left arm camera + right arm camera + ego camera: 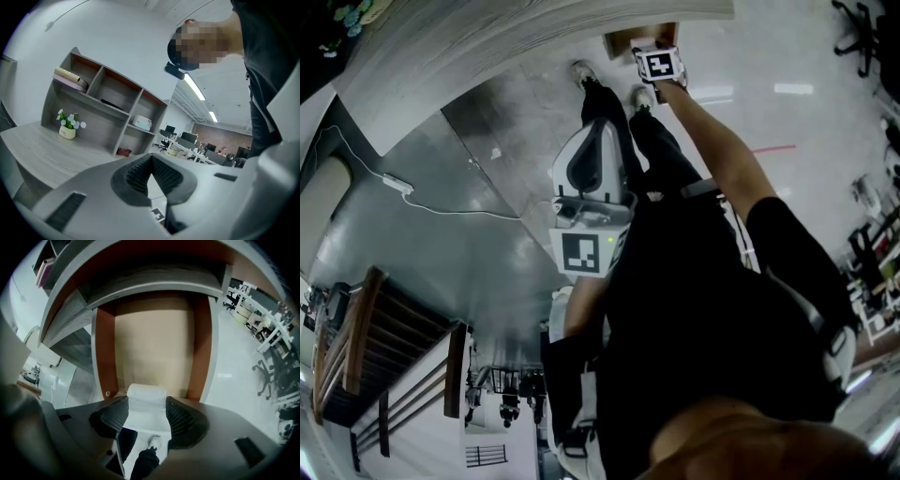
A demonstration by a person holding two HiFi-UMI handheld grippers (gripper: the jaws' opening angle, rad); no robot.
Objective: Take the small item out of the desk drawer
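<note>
In the right gripper view the desk drawer stands pulled out under the desktop, with a pale wood floor and red-brown side walls. My right gripper is shut on a small white item, a rounded block squeezed between the two ribbed pads, just in front of the drawer's front edge. In the head view the right gripper's marker cube sits at the drawer, arm stretched forward. My left gripper is shut on nothing, held near the person's waist and tilted up toward the desktop.
A shelf unit on the grey desktop holds a flower pot, a white box and rolled items. The person's legs and shoes stand before the drawer. A white power strip with its cable lies on the floor.
</note>
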